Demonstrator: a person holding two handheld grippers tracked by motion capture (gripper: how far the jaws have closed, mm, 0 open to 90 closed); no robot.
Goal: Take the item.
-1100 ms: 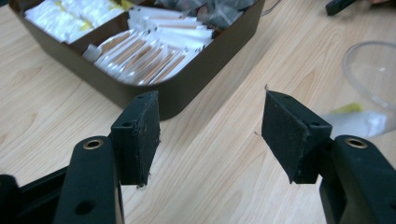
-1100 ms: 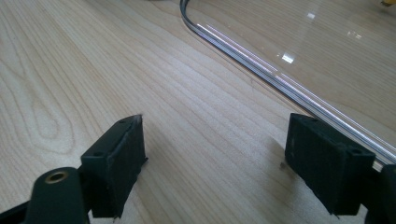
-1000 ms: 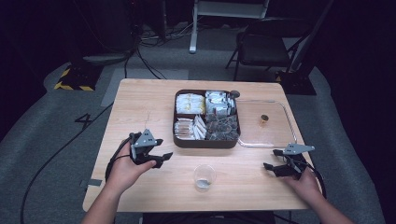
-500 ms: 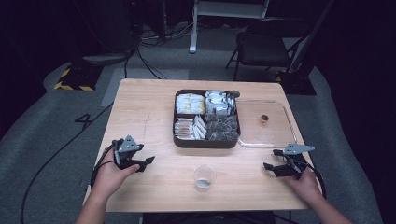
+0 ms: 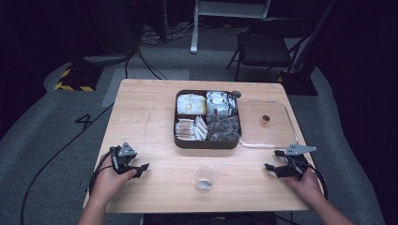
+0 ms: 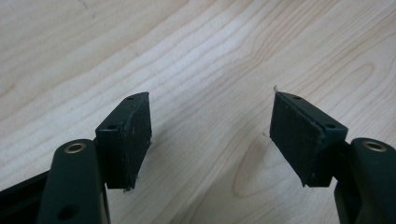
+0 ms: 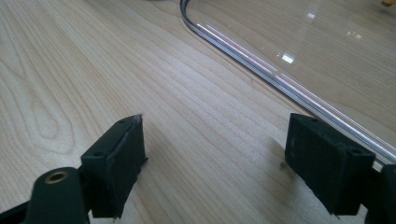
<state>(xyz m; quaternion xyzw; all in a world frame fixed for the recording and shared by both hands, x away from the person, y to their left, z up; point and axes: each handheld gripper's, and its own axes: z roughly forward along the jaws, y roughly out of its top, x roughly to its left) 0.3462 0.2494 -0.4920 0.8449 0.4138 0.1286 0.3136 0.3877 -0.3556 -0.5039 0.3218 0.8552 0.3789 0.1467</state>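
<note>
Both hand-held grippers rest released and empty on the surface: the left hand-held gripper near the front left corner, the right hand-held gripper just beside the clear lid. The cup stands between them.

Wooden table — tray, cup (clear)

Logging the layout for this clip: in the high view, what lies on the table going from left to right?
left gripper → small clear cup → dark compartment tray → clear lid → right gripper, as ordered by their middles.
</note>
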